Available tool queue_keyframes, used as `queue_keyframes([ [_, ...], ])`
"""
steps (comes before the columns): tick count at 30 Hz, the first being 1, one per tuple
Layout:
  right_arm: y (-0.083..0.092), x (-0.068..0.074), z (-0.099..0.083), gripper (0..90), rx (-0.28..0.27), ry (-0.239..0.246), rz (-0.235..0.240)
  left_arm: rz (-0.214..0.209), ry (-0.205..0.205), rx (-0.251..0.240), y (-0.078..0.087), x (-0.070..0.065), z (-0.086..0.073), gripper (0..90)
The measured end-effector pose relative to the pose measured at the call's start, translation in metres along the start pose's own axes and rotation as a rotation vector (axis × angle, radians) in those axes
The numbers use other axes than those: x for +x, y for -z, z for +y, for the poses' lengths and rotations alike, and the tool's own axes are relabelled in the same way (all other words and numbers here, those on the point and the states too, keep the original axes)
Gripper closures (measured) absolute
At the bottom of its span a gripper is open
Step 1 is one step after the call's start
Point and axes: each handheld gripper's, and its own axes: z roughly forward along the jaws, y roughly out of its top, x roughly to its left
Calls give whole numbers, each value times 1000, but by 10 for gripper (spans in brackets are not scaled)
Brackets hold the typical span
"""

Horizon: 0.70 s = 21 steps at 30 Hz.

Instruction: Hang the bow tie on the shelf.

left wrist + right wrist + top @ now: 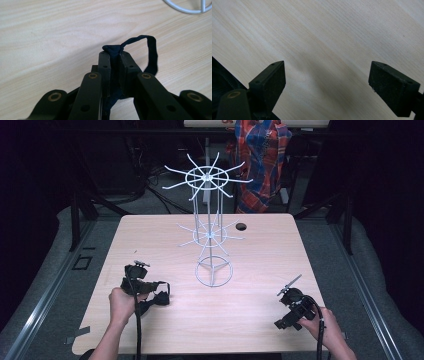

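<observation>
A pale wood-grain table (150, 235) fills the middle of the high view, and a tall white wire rack with two tiers of spoked hooks on a ring base (209, 227) stands just above the frame's centre. Behind it, at the top of the frame, a red and blue plaid cloth (261, 155) hangs in the dark background.

At lower left, the person's left hand (121, 304) holds the left gripper (159, 296) low over the table. Its jaws are closed together on a thin dark navy fabric band (150, 53); in the left gripper view the band is bunched between the jaw tips at the frame's centre, and a loop of it arcs out to the right and drops back toward the table. The rack's ring base shows at the upper right corner of that view.

At lower right of the high view, the right hand (325, 326) holds the right gripper (286, 320) near the table's front edge. In the right gripper view its two black jaws stand wide apart at the lower corners, with bare wood between them.
</observation>
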Motion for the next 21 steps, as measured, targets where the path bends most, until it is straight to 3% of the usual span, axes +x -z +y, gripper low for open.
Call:
queue_keyframes([
  [6, 0, 0, 0, 140, 5, 7, 6, 19, -51, -42, 8, -9, 3, 811],
  [14, 1, 0, 0, 140, 5, 8, 4, 36, -88, -103, 17, -17, 4, 812],
  [21, -1, 1, 0, 140, -8, -4, 7, 33, -116, -128, 24, -21, 5, 813],
])
